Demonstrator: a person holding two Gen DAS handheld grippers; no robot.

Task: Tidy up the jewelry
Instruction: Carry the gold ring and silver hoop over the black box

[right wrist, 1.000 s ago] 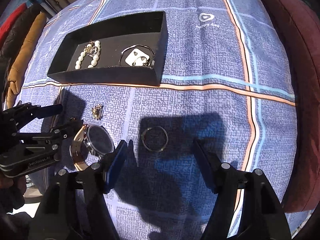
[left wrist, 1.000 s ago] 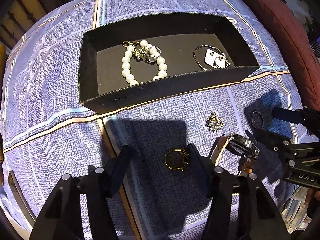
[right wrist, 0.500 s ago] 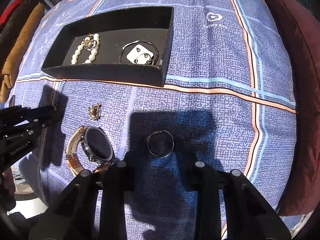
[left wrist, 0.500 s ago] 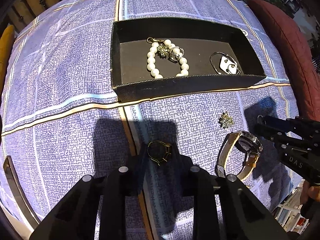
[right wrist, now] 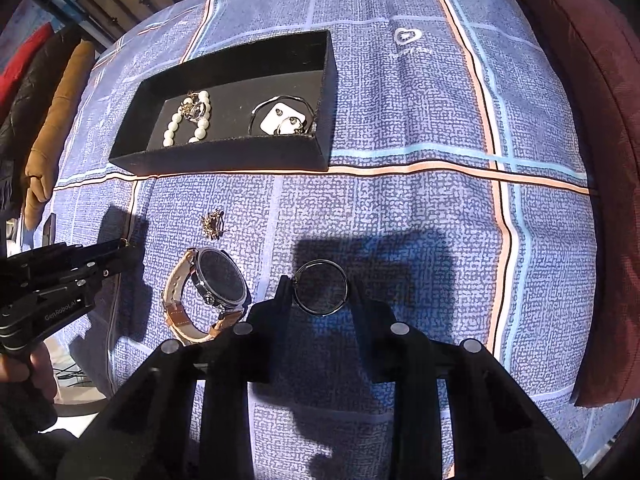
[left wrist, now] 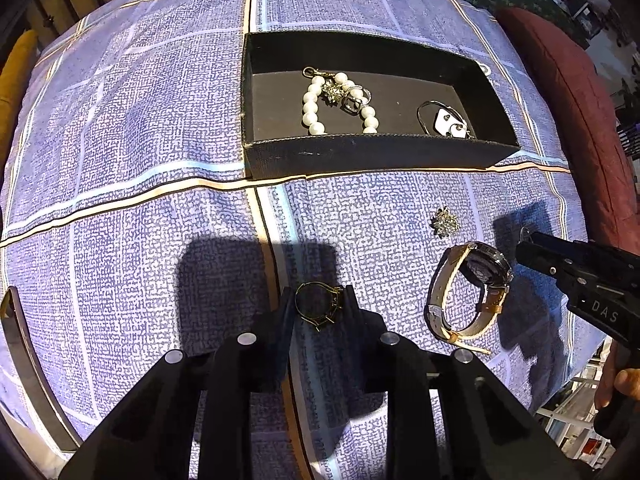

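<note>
My left gripper is shut on a gold ring, held between its fingertips above the blue checked cloth. My right gripper is shut on a thin silver hoop. A black tray lies further back, also seen in the right wrist view. It holds a pearl bracelet, a small ring, a wire bangle and a white earring card. A wristwatch with a tan strap and a small brooch lie on the cloth between the grippers.
A dark red cushion runs along the right side of the cloth. The cloth's front edge drops off near the watch. Brown and red cushions lie at the far left in the right wrist view.
Both grippers closed from open: the left onto the gold ring, the right onto the silver hoop. Both have risen slightly with their items.
</note>
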